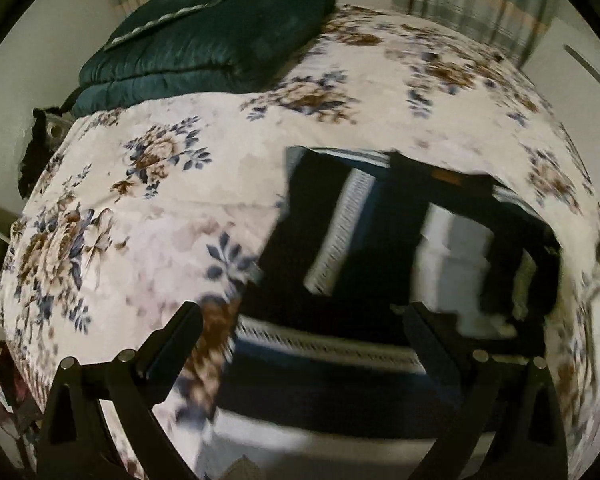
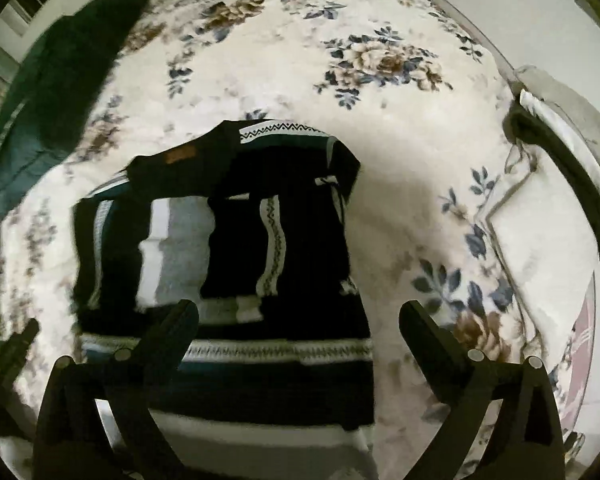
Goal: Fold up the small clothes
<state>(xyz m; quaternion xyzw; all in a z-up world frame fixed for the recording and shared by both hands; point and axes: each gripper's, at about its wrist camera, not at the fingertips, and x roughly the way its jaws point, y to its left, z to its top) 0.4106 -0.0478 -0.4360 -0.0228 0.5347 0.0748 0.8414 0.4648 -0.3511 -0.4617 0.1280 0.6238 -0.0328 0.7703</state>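
A small dark navy sweater (image 1: 380,240) with white patterned bands lies on a floral bedspread (image 1: 160,208), partly folded, its sleeves laid over the body. It also shows in the right wrist view (image 2: 260,240). My left gripper (image 1: 300,316) is open and empty, hovering over the sweater's near left part. My right gripper (image 2: 300,312) is open and empty, hovering over the sweater's near right edge. The left gripper's finger (image 2: 16,344) shows at the left edge of the right wrist view.
A folded dark green quilt (image 1: 204,36) lies at the far left of the bed, also in the right wrist view (image 2: 56,80). A stack of folded clothes (image 2: 564,168) lies on the bed's right side. Curtains (image 1: 472,8) hang behind the bed.
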